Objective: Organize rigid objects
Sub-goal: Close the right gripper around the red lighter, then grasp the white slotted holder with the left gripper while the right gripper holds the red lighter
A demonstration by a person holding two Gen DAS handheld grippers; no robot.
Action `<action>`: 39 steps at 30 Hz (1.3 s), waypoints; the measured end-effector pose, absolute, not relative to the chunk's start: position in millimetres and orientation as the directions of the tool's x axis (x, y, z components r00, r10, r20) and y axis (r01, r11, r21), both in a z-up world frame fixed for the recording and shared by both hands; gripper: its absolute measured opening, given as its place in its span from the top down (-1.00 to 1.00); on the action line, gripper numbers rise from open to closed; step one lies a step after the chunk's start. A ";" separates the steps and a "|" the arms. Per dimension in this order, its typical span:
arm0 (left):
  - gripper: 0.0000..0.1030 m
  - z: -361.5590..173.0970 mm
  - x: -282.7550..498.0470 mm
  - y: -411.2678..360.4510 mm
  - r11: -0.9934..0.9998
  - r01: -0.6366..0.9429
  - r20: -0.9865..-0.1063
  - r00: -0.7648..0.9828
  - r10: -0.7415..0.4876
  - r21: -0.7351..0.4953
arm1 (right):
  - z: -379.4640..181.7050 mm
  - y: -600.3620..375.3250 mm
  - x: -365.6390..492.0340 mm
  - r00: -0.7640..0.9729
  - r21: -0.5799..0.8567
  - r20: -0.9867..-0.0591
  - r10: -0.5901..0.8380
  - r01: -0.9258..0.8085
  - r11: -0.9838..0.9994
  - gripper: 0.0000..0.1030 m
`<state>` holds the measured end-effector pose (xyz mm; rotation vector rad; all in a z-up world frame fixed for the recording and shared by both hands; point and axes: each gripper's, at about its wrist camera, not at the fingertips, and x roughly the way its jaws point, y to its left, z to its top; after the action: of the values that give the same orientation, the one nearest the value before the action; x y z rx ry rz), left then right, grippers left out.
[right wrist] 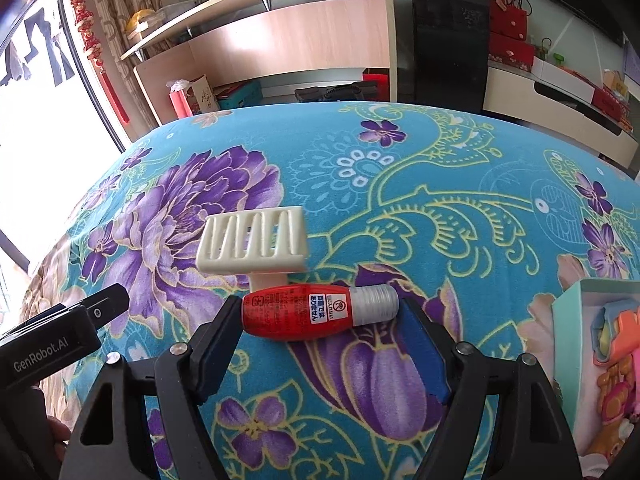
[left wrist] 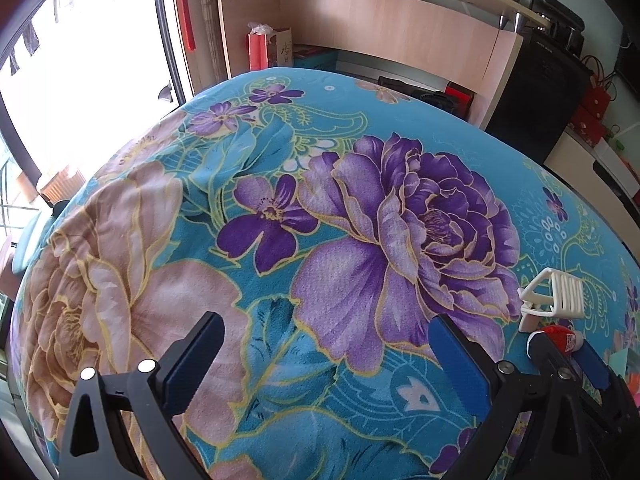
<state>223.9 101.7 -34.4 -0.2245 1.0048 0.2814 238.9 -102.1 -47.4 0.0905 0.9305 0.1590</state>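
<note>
A small red bottle [right wrist: 316, 310] with a clear ribbed cap lies sideways between my right gripper's [right wrist: 320, 320] fingertips, which close on its two ends. A white slotted plastic rack [right wrist: 254, 240] sits on the floral cloth [right wrist: 400, 208] just beyond the bottle. My left gripper [left wrist: 324, 356] is open and empty over the cloth, left of the right gripper. The left wrist view shows the rack [left wrist: 554, 294] and the red bottle [left wrist: 558, 334] at its right edge.
A teal box [right wrist: 576, 320] with colourful toys stands at the right edge of the table. A wooden desk with shelf [right wrist: 280, 40] and a black cabinet [right wrist: 448, 32] stand behind the table. A window is on the left.
</note>
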 end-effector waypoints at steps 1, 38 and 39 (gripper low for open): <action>-1.00 -33.8 224.3 100.8 0.942 -0.330 -0.853 0.507 0.127 -0.056 | -46.6 -106.9 238.9 0.586 0.144 -0.793 0.165 -0.082 0.986 -0.53; -1.00 -16.3 251.8 -26.2 0.998 0.029 -0.760 0.646 -0.068 -0.065 | 15.9 -211.9 203.4 0.683 0.142 -0.730 -0.026 0.190 0.971 -0.53; -1.00 -17.2 252.0 -27.1 0.998 0.029 -0.757 0.650 -0.066 -0.062 | 15.9 -212.0 203.4 0.683 0.143 -0.730 -0.025 0.189 0.972 -0.53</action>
<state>252.0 -27.1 -17.2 -0.0456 0.8618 -0.0538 203.4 -212.0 15.9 0.2139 0.8117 -0.1210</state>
